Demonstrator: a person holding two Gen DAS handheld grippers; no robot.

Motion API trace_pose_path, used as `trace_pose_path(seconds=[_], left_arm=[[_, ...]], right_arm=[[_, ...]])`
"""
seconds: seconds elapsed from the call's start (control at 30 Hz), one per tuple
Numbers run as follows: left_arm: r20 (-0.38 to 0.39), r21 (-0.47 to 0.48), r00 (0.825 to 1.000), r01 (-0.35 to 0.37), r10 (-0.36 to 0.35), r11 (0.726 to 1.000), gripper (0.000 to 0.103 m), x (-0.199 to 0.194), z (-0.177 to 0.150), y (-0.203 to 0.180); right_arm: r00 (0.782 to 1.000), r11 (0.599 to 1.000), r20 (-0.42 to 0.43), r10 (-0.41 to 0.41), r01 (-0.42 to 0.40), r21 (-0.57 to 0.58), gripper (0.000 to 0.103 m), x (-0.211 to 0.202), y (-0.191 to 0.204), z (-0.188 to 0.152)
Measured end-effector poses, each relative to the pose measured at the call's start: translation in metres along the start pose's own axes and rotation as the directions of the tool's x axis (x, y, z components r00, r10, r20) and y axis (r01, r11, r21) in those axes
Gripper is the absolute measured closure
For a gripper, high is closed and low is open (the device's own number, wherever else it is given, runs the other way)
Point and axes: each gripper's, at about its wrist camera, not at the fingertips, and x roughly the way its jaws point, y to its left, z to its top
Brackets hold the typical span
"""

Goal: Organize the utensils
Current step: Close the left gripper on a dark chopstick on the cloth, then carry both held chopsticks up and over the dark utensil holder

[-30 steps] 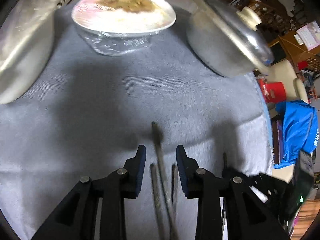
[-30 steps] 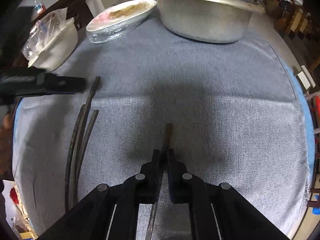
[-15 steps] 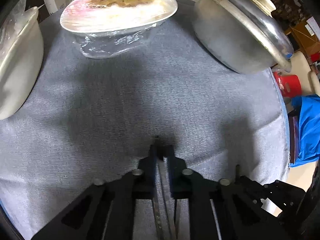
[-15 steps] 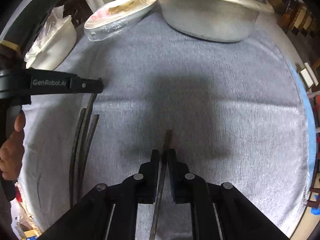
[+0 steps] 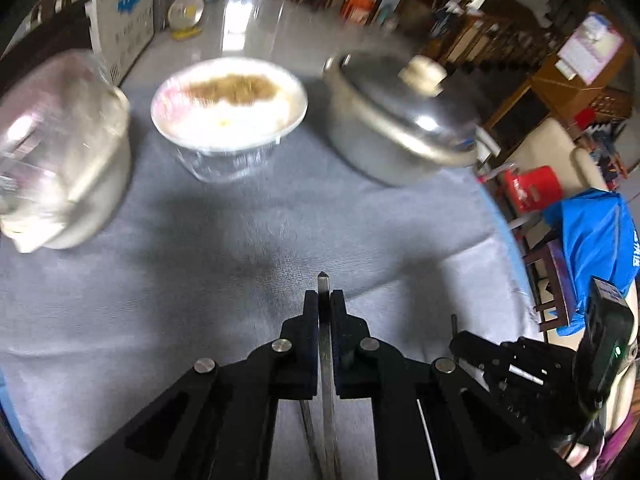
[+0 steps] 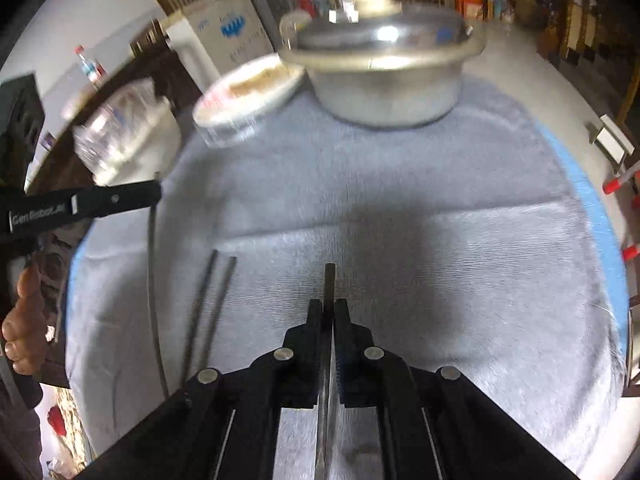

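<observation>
Grey cloth covers the table (image 6: 400, 208), with a cluttered storeroom behind it. At the far edge stand a lidded metal pot (image 6: 384, 80), a film-wrapped bowl of food (image 5: 228, 104) and a second wrapped bowl (image 5: 64, 152).

Left gripper (image 5: 324, 304): clenched on one dark chopstick (image 5: 323, 282). The stick runs along the gripper's forward axis, tip just past the fingertips, the rest trailing back between the fingers. In the right wrist view this stick (image 6: 151, 280) appears raised off the cloth, hanging from the left gripper (image 6: 154, 192).

Right gripper (image 6: 330, 312): clenched on a second chopstick (image 6: 330, 280), likewise aligned with its forward axis and pointing toward the pot.

Two more chopsticks (image 6: 208, 304) lie loose on the cloth, side by side and roughly parallel, to the left of the right gripper and just beside the left gripper's stick. The left gripper is the nearer.

Judgement: pairing requires the held sticks laid parallel with the loose pair, tips levelled.
</observation>
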Motion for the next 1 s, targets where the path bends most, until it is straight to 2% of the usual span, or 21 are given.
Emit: trace_pose_path(seconds=[0.17,0.37,0.6,0.87,1.0], left_arm=[[0.109,0.041,0.994,-0.001,-0.003,0.999,0.098,-0.057,-0.017,-0.005],[0.214,0.064,0.977,-0.025,0.011,0.998,0.098,-0.122,-0.039,-0.013],[0.312,0.060,0.950,-0.049,0.028,0.997,0.098,-0.177,-0.087,-0.013],[0.411,0.048,0.911,-0.057,0.032,0.997,0.098,-0.226,-0.136,-0.017],[0.456,0.038,0.889,-0.046,0.023,0.998,0.098,-0.251,-0.156,-0.019]], right_arm=[[0.992,1.000,0.125,0.000,-0.001,0.006,0.097,-0.044,0.006,-0.020],[0.968,1.000,0.252,-0.005,-0.001,0.025,0.097,-0.112,0.012,-0.047],[0.913,0.999,0.407,-0.035,0.033,0.012,0.097,-0.174,0.032,-0.090],[0.831,0.998,0.552,-0.064,0.063,0.020,0.097,-0.222,0.059,-0.132],[0.783,0.995,0.616,-0.084,0.100,0.009,0.097,-0.245,0.078,-0.147]])
